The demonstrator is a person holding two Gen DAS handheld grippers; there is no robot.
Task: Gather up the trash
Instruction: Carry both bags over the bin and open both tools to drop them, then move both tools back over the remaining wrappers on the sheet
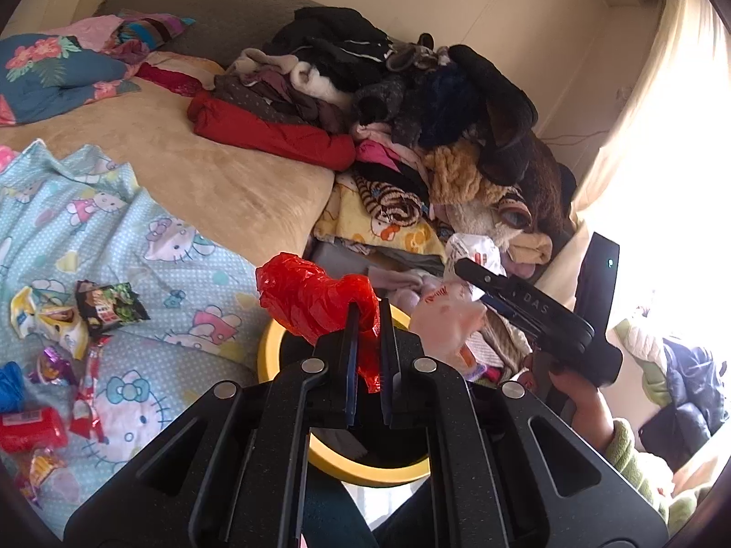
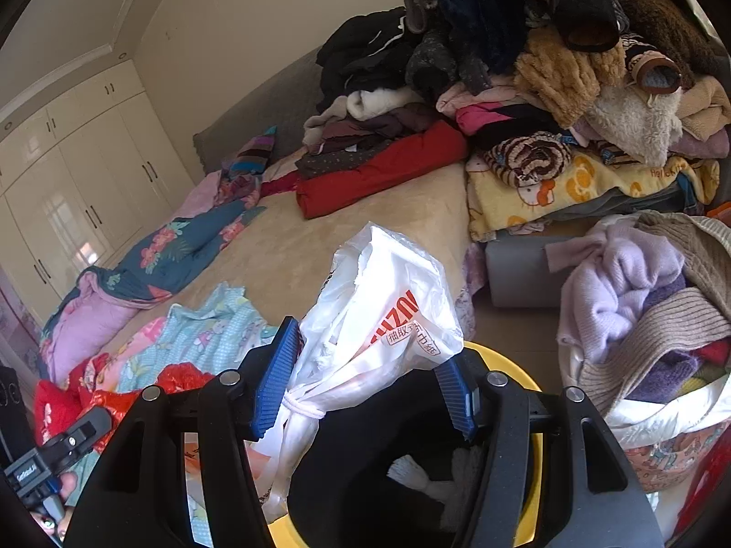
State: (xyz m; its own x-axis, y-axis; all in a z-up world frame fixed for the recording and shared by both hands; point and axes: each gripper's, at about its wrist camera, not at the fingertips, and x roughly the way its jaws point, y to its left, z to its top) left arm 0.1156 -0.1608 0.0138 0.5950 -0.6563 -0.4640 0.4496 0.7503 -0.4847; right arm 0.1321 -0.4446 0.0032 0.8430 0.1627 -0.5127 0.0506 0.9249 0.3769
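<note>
Both pieces of trash are held directly over the yellow-rimmed bin [image 1: 274, 342], which suggests they were carried there to be dropped in rather than set down on the bed.

The left claw [image 1: 368, 319] is pressed together on a crumpled red plastic bag [image 1: 310, 297], pinching only its lower tail so the bulk puffs up above the fingertips; a thin film like that needs a tight nip or it slides out. The bag hangs over the near edge of the bin's dark opening.

The right claw [image 2: 365, 383] stands about half spread with a white plastic bag [image 2: 388, 301] between its blue pads [image 2: 278, 374]. The left pad lies against the bag's knotted neck, but whether the right pad actually bears on the plastic I cannot tell (the film bulges over that side). A wide hold fits a bulky, springy bundle. It too sits above the bin's black liner, where some white scraps already lie.

More wrappers [image 1: 55, 319] remain scattered on the patterned blue sheet [image 1: 137, 237] on the bed, well apart from the bin, so by my reading the collecting is only partly done. The laundry heaps and the basket of knitwear [image 2: 648, 310] beside the bin look like clothing, not trash, which is probably why they are left alone
</note>
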